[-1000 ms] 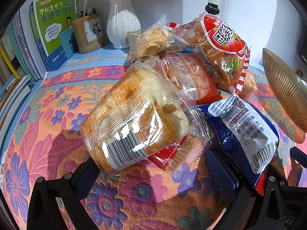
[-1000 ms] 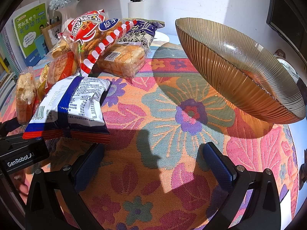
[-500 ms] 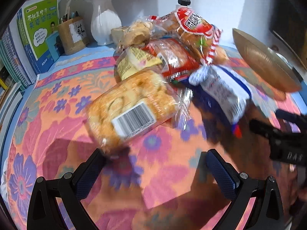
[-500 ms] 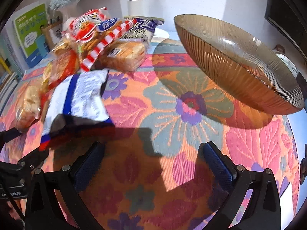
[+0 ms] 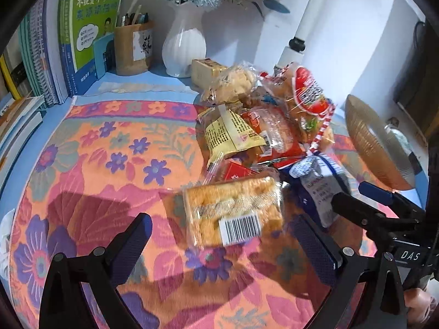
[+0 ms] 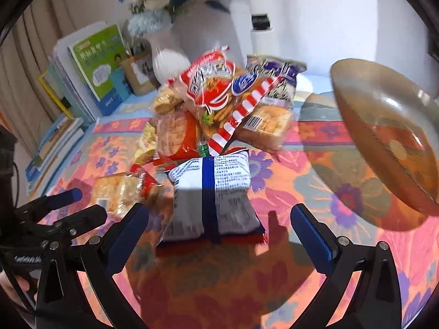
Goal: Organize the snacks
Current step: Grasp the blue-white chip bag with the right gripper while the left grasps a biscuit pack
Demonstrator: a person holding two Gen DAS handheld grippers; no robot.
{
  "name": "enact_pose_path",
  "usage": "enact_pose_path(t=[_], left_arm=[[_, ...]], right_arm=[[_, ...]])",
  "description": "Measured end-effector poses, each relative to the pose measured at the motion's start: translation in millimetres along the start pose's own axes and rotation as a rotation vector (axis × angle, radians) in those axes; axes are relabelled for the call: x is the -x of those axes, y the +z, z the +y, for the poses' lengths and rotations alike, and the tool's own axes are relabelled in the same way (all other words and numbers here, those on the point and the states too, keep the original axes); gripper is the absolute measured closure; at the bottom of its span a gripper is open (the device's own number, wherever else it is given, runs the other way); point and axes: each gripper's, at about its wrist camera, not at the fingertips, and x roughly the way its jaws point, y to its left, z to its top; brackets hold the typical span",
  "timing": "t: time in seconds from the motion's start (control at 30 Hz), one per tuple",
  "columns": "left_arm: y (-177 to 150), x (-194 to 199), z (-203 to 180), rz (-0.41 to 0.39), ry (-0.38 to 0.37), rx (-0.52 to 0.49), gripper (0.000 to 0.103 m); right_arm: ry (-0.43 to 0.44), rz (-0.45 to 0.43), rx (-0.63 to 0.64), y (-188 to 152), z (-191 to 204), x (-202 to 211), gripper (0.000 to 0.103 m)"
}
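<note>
A pile of snack bags lies on the floral cloth (image 5: pixel 109 159). Nearest my left gripper (image 5: pixel 227 244) is a clear-wrapped cake with a barcode (image 5: pixel 233 213); the gripper is open and empty just short of it. A blue and white bag (image 6: pixel 211 192) sits in front of my right gripper (image 6: pixel 219 233), which is open and empty too. Behind these lie a yellow packet (image 5: pixel 230 131), an orange-red bread bag (image 6: pixel 175 134) and a big red and white cracker bag (image 6: pixel 216 90). The right gripper (image 5: pixel 378 205) shows at the left view's right edge.
A ribbed amber glass bowl (image 6: pixel 384 126) stands tilted at the right. Books (image 5: pixel 82 41), a pen holder (image 5: pixel 131 46), a white vase (image 5: pixel 183 44) and a white lamp pole (image 5: pixel 301 27) line the back. The left gripper's body (image 6: pixel 55 219) is at the right view's lower left.
Both grippers have pulled back and risen from the pile. The barcode cake now lies lower on the cloth, and the right view has swung left onto the blue and white bag.
</note>
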Motion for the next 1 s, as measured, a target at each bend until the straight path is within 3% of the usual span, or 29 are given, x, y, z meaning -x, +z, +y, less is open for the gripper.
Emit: enact_pose_path(t=[0.13, 0.27, 0.4, 0.47, 0.5, 0.53, 0.6, 0.73, 1.0], left_arm=[[3, -12, -4, 0.019, -0.025, -0.002, 0.0], [6, -27, -6, 0.037, 0.005, 0.006, 0.0], [7, -35, -2, 0.051, -0.003, 0.032, 0.0], [8, -37, -3, 0.052, 0.004, 0.023, 0.005], [8, -38, -4, 0.049, 0.01, 0.018, 0.012], [8, -38, -5, 0.045, 0.019, 0.011, 0.025], [8, -38, -7, 0.041, 0.039, -0.001, 0.026], [7, -32, -7, 0.038, 0.048, 0.007, 0.027], [18, -3, -12, -0.009, 0.09, 0.003, 0.027]], right_arm=[[0.0, 0.018, 0.002, 3, 5, -8, 0.0], [-0.042, 0.063, -0.004, 5, -6, -21, 0.0], [0.007, 0.092, -0.034, 5, -16, -30, 0.0], [0.021, 0.092, -0.029, 5, -19, -31, 0.004], [0.029, 0.084, -0.019, 4, -18, -29, 0.013], [0.053, 0.075, -0.011, 3, -17, -27, 0.028], [0.117, 0.074, -0.019, 2, -15, -24, 0.042], [0.142, 0.062, -0.008, 0, -12, -19, 0.047], [0.317, -0.025, -0.064, 0, -14, 7, 0.049]])
